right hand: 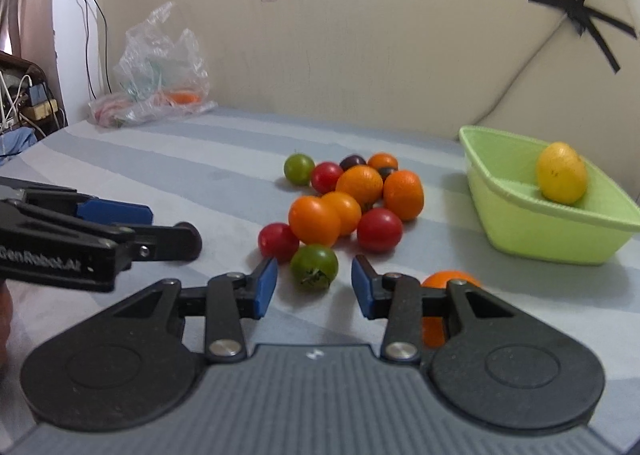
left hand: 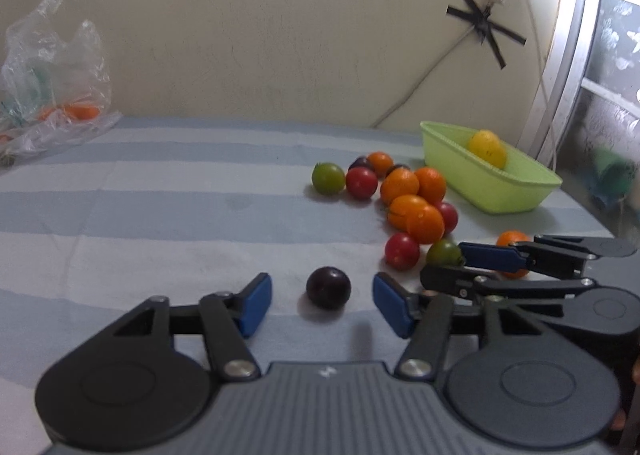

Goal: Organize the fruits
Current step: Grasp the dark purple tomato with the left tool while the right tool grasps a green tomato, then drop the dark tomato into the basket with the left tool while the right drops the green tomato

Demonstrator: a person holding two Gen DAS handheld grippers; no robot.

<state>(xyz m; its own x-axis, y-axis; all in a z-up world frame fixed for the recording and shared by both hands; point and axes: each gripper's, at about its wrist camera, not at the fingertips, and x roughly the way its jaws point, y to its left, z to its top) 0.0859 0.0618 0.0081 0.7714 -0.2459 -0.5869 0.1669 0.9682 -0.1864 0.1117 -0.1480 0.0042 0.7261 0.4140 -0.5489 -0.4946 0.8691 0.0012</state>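
resting on striped cloth [left hand: 160,215]: dark purple plum [left hand: 328,287], round, glossy.

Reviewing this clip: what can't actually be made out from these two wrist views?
- Orange fruit, right wrist view: mostly hidden behind the right gripper's finger linkage.
- Dark fruits at the back of the pile: largely covered by oranges; kind unclear.
- Plastic bag contents, left wrist view: blurred, only something orange shows.
- Green basket: its floor is hidden by its wall; only a yellow fruit shows.
- Dark plum: lies between the open left gripper fingers, not gripped.
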